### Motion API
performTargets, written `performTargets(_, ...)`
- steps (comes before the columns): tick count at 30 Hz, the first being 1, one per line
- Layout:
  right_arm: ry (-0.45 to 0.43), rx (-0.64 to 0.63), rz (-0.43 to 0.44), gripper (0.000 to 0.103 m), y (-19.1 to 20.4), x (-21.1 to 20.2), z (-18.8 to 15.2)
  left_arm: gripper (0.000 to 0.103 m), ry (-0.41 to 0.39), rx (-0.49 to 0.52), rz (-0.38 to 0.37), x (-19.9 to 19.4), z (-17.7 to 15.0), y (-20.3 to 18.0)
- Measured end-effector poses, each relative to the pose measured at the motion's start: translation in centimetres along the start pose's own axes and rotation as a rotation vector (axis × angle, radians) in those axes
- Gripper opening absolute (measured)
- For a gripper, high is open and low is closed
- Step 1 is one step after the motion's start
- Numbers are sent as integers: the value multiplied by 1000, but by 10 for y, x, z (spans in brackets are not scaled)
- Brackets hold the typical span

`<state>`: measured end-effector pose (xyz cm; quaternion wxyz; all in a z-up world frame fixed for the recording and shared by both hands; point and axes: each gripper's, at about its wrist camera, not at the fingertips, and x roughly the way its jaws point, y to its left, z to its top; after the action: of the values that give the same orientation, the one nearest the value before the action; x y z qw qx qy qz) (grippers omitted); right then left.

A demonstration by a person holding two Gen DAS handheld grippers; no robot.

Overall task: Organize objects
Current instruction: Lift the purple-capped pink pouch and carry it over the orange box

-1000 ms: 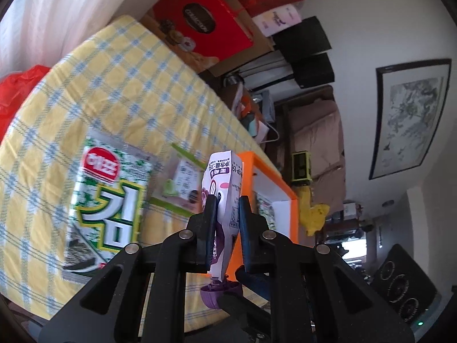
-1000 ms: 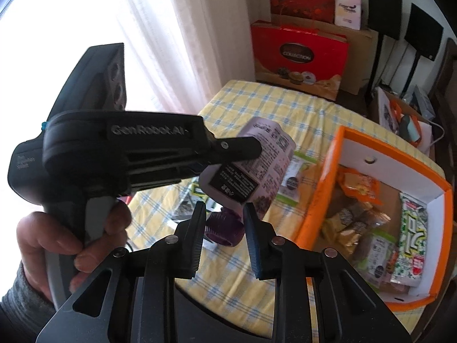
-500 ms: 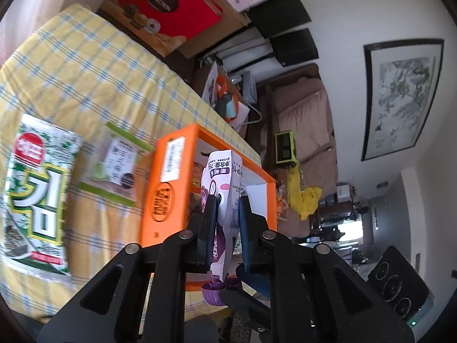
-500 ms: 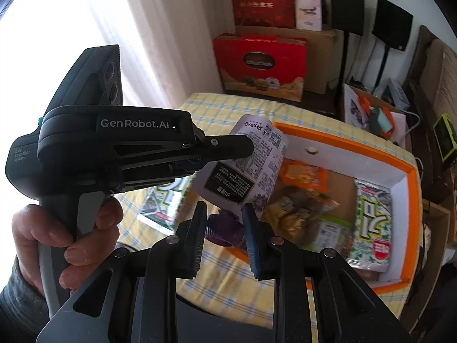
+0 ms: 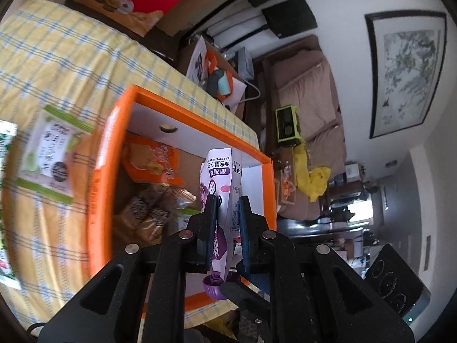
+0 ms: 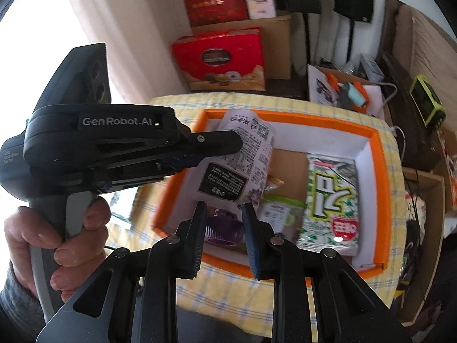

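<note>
My left gripper (image 5: 227,205) is shut on a white and purple drink pouch (image 5: 224,183) with a purple cap (image 5: 214,287), holding it in the air above the orange box (image 5: 100,171). In the right wrist view the same pouch (image 6: 242,160) hangs over the box (image 6: 380,171), pinched by the left gripper's fingers (image 6: 217,143). My right gripper (image 6: 224,214) sits around the purple cap (image 6: 224,228); its jaws stand just apart from it. The box holds a seaweed pack (image 6: 331,203) and other snack packs.
A green-edged snack packet (image 5: 51,154) and a seaweed pack (image 5: 5,143) lie on the yellow checked tablecloth (image 5: 57,57) left of the box. Red gift boxes (image 6: 220,60) and cardboard boxes stand behind the table. A sofa (image 5: 308,91) is at the right.
Both grippers have moved right with the pouch, from above the tablecloth to above the orange box. The left gripper's hold on the pouch is unchanged.
</note>
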<state>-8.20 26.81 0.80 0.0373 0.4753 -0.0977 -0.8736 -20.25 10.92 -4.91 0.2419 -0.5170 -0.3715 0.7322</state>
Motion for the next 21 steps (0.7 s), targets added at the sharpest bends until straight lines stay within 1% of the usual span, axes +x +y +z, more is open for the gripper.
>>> performTargets(4,8,47,-15,25,-27,3,-6,14,21,12,11,18,-3,-6)
performTargets(10,27,97,-25,25,-52,13,-14,14,58,12,39,43,-5,-5)
performTargets(16,33,122,-18,25,-61,22,-19,14,73,15,77,52,-3,1)
performTargets(18,36,126,-16,25,-63,25,-18,14,91,15,87,56,-2,4)
performTargets(20,42,131,-15,25,-63,28,-19,14,111,28,102,61,-1,2)
performTargets(21,47,131,-14,25,-63,30,-20,14,123,61,128,63,-2,0)
